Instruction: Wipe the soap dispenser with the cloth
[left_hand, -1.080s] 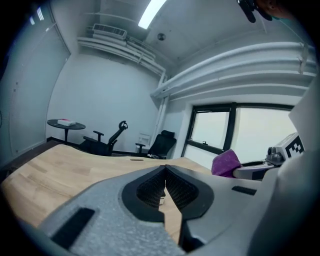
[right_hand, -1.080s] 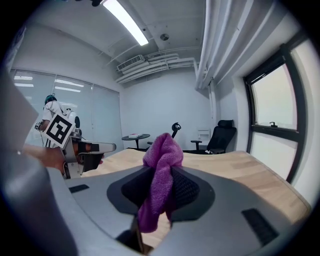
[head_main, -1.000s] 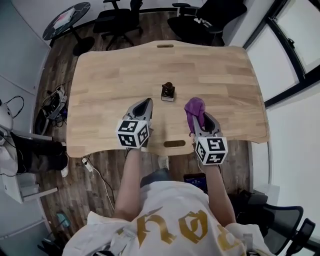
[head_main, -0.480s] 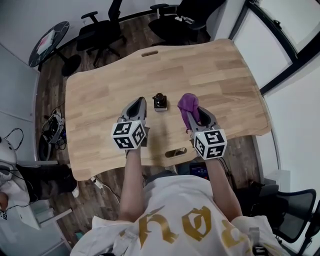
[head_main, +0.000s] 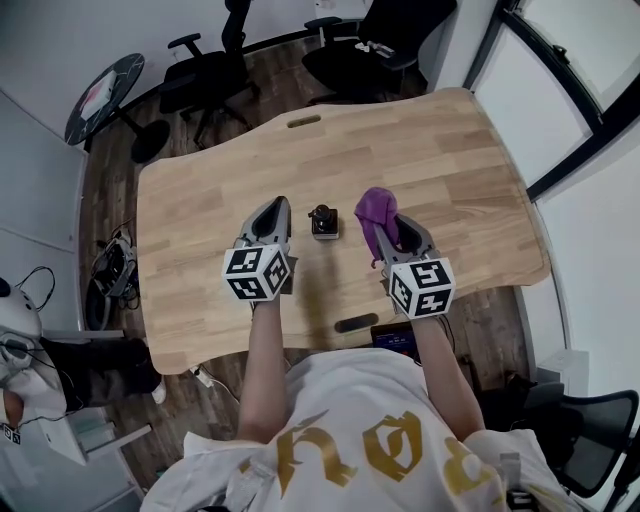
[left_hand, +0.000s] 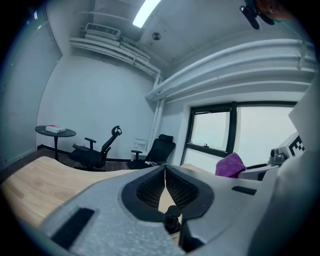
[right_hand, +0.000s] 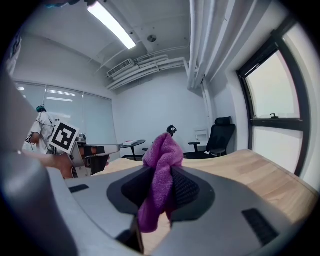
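The small dark soap dispenser (head_main: 323, 220) stands upright on the wooden table (head_main: 450, 160), between my two grippers. My left gripper (head_main: 276, 208) hangs just left of it, jaws shut with nothing in them (left_hand: 165, 169). Just right of the dispenser, my right gripper (head_main: 384, 218) is shut on a bunched purple cloth (head_main: 376, 208), which sticks up between its pads (right_hand: 161, 172). The left gripper view catches the cloth (left_hand: 229, 165) off to its right. The right gripper view catches the left gripper (right_hand: 92, 150) off to its left. Neither gripper touches the dispenser.
Black office chairs (head_main: 205, 75) stand past the table's far edge, and a small round table (head_main: 105, 95) is at the far left. A cable slot (head_main: 356, 323) lies near the front edge. Windows (head_main: 560, 90) run along the right.
Both grippers have moved forward over the table and now flank the dispenser, which earlier stood ahead of them. The cloth stays in the right gripper.
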